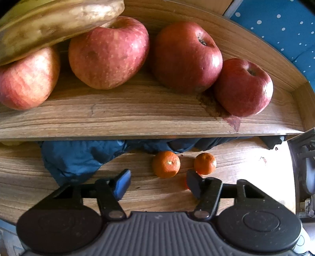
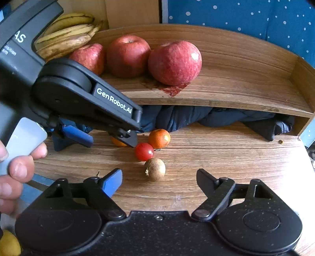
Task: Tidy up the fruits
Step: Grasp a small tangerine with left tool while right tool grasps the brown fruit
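Observation:
Several red apples (image 1: 109, 53) and bananas (image 1: 55, 23) lie on a raised wooden shelf (image 1: 137, 116). Below it on the table are two small mandarins (image 1: 166, 164), (image 1: 205, 163). My left gripper (image 1: 158, 184) is open and empty, just in front of the nearer mandarin. In the right wrist view the left gripper (image 2: 112, 142) hovers over one mandarin (image 2: 118, 142), with another mandarin (image 2: 159, 138), a red cherry tomato (image 2: 144, 151) and a brown round fruit (image 2: 155, 169) beside it. My right gripper (image 2: 159, 180) is open and empty, just before the brown fruit.
A dark blue cloth (image 1: 82, 157) is stuffed under the shelf (image 2: 216, 98). A yellow fruit (image 2: 8, 244) shows at the lower left corner. A blue dotted fabric (image 2: 246, 17) hangs behind. The wooden table (image 2: 226, 157) extends right of the small fruits.

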Demonstrator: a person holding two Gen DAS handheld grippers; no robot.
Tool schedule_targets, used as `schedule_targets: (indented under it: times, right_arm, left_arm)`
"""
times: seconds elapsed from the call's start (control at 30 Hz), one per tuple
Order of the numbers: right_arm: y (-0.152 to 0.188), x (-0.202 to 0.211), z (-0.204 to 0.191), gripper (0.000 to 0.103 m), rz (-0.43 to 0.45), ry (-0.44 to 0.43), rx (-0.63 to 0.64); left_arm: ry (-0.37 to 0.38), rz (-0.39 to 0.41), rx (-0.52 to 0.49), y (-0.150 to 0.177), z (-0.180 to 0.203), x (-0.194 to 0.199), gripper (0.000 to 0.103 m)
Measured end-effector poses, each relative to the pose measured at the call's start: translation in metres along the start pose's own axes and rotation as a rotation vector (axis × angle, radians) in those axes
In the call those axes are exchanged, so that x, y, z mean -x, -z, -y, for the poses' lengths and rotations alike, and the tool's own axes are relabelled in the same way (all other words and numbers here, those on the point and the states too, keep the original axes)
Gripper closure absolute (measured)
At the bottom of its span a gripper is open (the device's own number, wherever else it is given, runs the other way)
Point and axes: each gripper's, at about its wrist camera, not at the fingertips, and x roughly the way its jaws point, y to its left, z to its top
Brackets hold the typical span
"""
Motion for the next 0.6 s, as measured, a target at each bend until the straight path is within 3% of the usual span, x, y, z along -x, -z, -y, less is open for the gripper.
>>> schedule_targets:
  times: [0.6]
  right_arm:
    - [-0.003,-0.009,-0.004,0.052,-0.016,0.009,0.014]
  left_arm:
    - [0.026,0.014,-0.012,-0.009,0.018,-0.007,0.064]
